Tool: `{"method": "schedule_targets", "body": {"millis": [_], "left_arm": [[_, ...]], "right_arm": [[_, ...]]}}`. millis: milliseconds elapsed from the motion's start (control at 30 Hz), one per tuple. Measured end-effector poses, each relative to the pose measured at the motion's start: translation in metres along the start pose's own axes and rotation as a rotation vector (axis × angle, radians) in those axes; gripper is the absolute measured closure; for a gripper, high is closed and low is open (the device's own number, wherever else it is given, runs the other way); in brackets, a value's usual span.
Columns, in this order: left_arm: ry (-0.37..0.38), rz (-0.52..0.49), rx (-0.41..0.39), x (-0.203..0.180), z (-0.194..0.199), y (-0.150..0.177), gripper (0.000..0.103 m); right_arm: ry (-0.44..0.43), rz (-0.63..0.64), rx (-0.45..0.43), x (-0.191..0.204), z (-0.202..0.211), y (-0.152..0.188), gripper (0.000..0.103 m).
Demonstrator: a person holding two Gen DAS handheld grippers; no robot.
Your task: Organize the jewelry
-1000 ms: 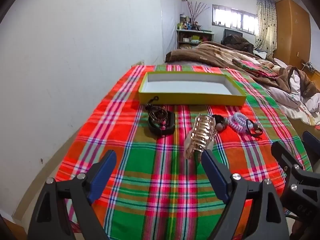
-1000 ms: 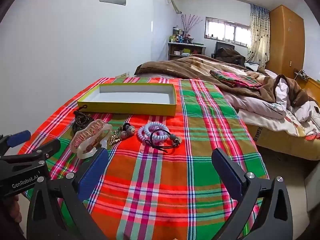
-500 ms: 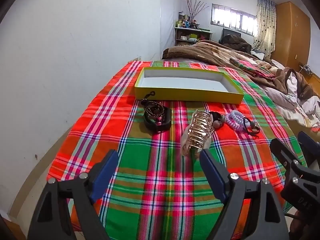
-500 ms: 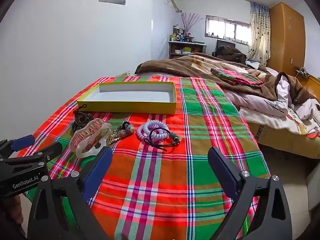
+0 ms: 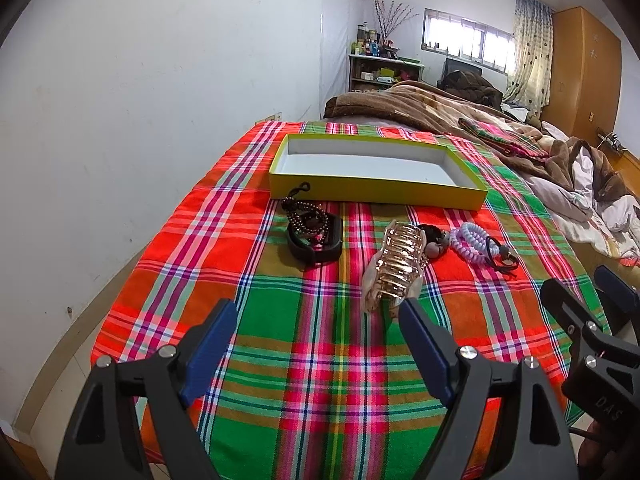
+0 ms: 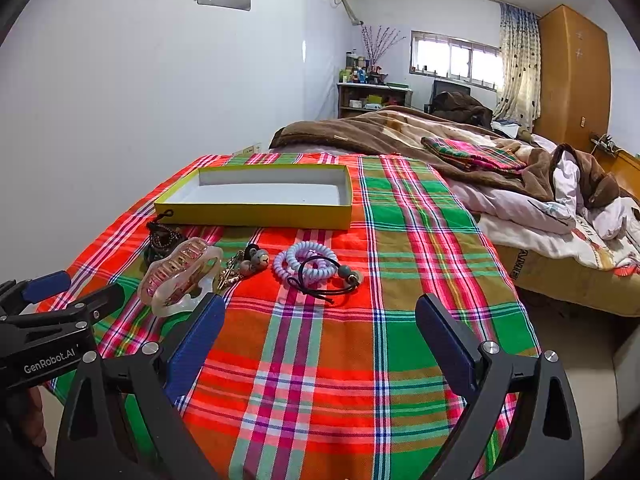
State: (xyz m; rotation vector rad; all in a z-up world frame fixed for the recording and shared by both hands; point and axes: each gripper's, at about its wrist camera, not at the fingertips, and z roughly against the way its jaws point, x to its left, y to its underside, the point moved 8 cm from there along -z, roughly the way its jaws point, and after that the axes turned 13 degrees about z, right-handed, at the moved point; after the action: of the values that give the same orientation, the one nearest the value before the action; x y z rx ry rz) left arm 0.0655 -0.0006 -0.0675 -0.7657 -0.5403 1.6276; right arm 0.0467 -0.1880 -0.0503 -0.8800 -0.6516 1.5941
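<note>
A shallow yellow box (image 5: 376, 191) (image 6: 256, 212) with a white inside stands empty on the plaid cloth. In front of it lie a dark bead bracelet on a black band (image 5: 314, 232) (image 6: 162, 240), a clear hair claw clip (image 5: 396, 268) (image 6: 180, 276), bead hair ties (image 5: 434, 240) (image 6: 254, 260), lilac coil ties (image 5: 470, 240) (image 6: 306, 264) and a black elastic (image 5: 502, 256) (image 6: 328, 284). My left gripper (image 5: 316, 320) is open and empty, just short of the claw clip. My right gripper (image 6: 320, 320) is open and empty, short of the coil ties.
The plaid cloth (image 5: 320, 340) covers a table against the white wall (image 5: 140, 120) on the left. An unmade bed with brown blankets (image 6: 460, 140) lies behind and to the right. A wooden wardrobe (image 6: 572, 76) stands at the far right.
Both grippers have drawn back and risen slightly, so the jewelry and box sit a little farther away in both views. Nothing was taken hold of.
</note>
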Motion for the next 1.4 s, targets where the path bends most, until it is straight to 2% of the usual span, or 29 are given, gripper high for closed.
{"method": "schedule_targets", "body": {"millis": [700, 733, 1267, 1400], "left_arm": [[-0.005, -0.003, 0.001, -0.01, 0.004, 0.007, 0.018], [-0.002, 0.001, 0.004, -0.001, 0.0, 0.003, 0.018], [-0.003, -0.001, 0.01, 0.0, -0.002, 0.003, 0.018], [-0.024, -0.001, -0.002, 0.007, -0.003, -0.002, 0.018]], "right_arm": [[-0.001, -0.006, 0.008, -0.002, -0.003, 0.001, 0.007], [-0.002, -0.005, 0.008, -0.002, -0.002, 0.001, 0.007], [-0.005, -0.002, 0.012, -0.001, -0.003, 0.002, 0.007], [-0.005, 0.007, 0.012, 0.002, -0.006, -0.002, 0.007]]}}
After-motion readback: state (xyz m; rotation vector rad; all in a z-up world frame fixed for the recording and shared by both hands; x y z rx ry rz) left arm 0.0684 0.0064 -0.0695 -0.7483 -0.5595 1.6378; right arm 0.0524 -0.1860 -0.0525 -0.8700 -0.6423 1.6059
